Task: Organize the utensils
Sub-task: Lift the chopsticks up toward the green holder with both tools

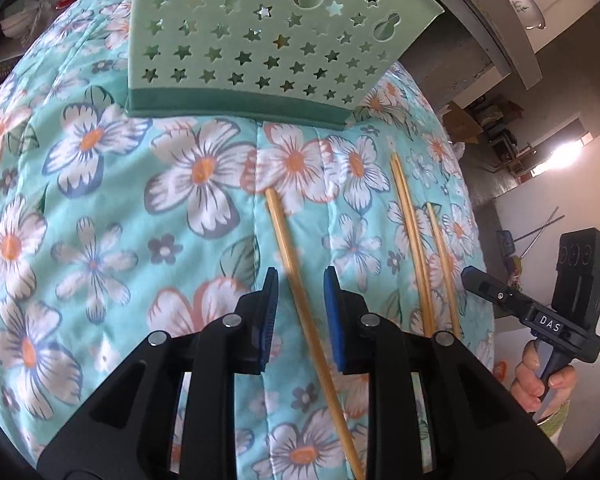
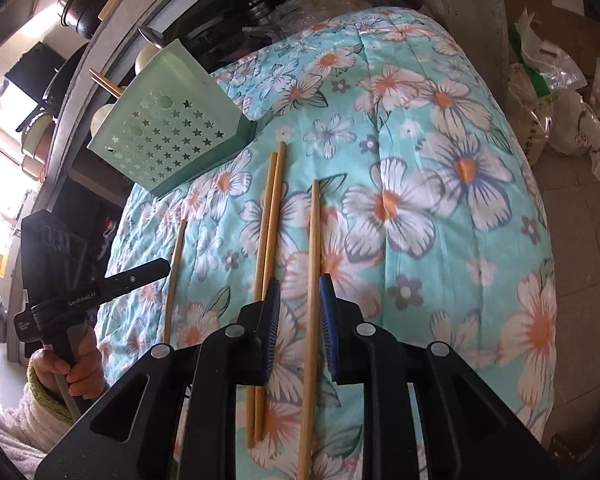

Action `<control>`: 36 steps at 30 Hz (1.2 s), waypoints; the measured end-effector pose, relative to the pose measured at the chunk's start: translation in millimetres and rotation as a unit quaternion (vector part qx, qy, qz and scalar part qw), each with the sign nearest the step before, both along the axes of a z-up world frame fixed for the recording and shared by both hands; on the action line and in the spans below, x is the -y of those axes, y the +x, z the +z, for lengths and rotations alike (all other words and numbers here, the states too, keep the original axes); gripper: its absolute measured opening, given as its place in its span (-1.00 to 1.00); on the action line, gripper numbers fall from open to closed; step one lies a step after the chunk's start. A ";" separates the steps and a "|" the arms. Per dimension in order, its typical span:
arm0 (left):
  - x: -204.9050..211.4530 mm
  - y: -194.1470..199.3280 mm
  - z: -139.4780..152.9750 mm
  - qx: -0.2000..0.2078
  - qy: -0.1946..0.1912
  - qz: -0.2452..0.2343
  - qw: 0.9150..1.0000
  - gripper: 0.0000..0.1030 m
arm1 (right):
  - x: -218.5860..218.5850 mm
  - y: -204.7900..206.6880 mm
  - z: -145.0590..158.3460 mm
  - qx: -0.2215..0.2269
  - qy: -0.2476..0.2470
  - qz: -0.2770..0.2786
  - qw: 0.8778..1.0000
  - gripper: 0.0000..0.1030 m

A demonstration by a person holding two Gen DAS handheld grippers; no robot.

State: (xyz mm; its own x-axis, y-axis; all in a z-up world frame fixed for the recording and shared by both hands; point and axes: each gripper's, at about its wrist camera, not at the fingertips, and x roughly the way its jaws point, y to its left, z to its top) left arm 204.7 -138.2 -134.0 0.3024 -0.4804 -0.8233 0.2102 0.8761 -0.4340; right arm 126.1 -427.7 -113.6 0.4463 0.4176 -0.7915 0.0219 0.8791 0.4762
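A pale green plastic utensil holder pierced with star-shaped holes stands at the far side of a turquoise quilted cover printed with white and orange flowers; what the cover lies on cannot be told. Four loose bamboo chopsticks lie on the cover in front of the holder, roughly parallel and pointing toward it, which suits a lengthwise pick-up. The left tool is held over the leftmost chopstick, its blue-padded jaws standing a little apart with the stick between them; no pad is seen pressing on it, so nothing is held. The right tool straddles the rightmost chopstick in the same way, jaws slightly parted and not gripping. A touching pair of chopsticks lies just beside the right tool's left jaw. Each tool is carried by a person's hand, visible in the other tool's view. In the right wrist view, stick ends project from the top of the holder, which suggests that some utensils are already stowed there. In judgement, the four loose sticks remain to be gathered, and each tool is aligned with one stick so that closing would take it near mid-length. A thin round stick could roll on the soft cover.
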 end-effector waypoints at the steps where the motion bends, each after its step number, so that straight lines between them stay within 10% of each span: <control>1: 1.5 5.6 -1.8 -0.003 0.009 0.001 1.000 -0.58 | -1.4 6.5 -1.4 -0.002 -0.002 0.001 1.000 -0.60; 22: 32.1 25.3 -11.0 0.018 0.075 0.005 0.997 -0.79 | -20.5 50.8 -14.4 -0.012 -0.062 -0.004 0.998 -0.87; 36: -10.4 -4.6 34.0 0.045 0.008 0.028 0.999 -0.84 | -12.2 -3.5 95.3 0.100 -0.022 -0.013 0.995 -0.87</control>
